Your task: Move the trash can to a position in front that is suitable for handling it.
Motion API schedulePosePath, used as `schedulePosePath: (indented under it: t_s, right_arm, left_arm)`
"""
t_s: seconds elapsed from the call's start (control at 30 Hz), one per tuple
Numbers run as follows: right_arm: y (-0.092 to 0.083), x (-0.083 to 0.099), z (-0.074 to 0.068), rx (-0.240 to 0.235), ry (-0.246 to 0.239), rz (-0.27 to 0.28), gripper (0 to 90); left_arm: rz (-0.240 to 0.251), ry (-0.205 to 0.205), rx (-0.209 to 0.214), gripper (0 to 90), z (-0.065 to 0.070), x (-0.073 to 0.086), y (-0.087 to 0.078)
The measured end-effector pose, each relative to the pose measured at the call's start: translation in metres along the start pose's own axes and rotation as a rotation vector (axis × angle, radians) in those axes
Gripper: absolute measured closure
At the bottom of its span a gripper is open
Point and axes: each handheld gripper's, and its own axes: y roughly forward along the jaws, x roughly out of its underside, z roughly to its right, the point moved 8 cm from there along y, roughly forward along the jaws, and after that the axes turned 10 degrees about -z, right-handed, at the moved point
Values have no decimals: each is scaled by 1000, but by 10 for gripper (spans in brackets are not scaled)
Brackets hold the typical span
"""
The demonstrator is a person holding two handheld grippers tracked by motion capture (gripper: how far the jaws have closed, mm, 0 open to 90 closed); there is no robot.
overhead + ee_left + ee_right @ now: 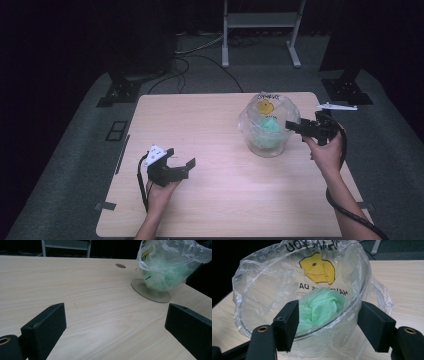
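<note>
A clear bowl (267, 145) lined with a clear plastic bag (272, 282) printed with a yellow smiley face (318, 267) stands on the right half of the wooden table (210, 125). A crumpled green bag (322, 306) lies inside it. My right gripper (296, 129) is open at the bowl's right rim; in the right gripper view (328, 315) the near rim and its film run between the two jaws. My left gripper (179, 157) is open and holds nothing, low over the table's front left. In the left gripper view (116, 315) the bowl (160, 277) stands off to the far right.
A white flat piece (336, 106) lies just off the table's far right corner. A white stand's legs (260, 30) and dark tripod bases (120, 90) sit on the floor behind the table. A small round mark (120, 265) shows in the tabletop near the bowl.
</note>
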Motion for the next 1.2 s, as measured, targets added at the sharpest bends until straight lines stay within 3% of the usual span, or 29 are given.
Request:
schedulePosePath:
  t_s: [0.13, 0.33, 0.37, 0.47, 0.6, 0.7, 0.87, 1.2]
  right_arm:
    - [6, -2, -8, 1, -15, -4, 324]
    - [26, -6, -39, -31, -64, -23, 314]
    - [26, -6, -39, -31, -64, -23, 314]
    - [38, -7, -62, -47, -102, -15, 315]
    - [47, -7, -78, -59, -122, -25, 311]
    - [58, -8, -100, -79, -150, -49, 306]
    - [71, -8, -125, -108, -177, -67, 298]
    - [89, -9, -155, -129, -207, -98, 293]
  left_arm:
    - [2, 2, 1, 24, 1, 0, 1]
    - [9, 4, 6, 24, 2, -2, 0]
    - [9, 4, 6, 24, 2, -2, 0]
    - [9, 3, 13, 24, 2, -2, 0]
    - [17, 6, 28, 24, 3, -3, 0]
    - [25, 0, 34, 24, 3, -5, -2]
    - [30, -4, 47, 24, 3, -6, -3]
    - [64, -9, 54, 24, 2, -14, -10]
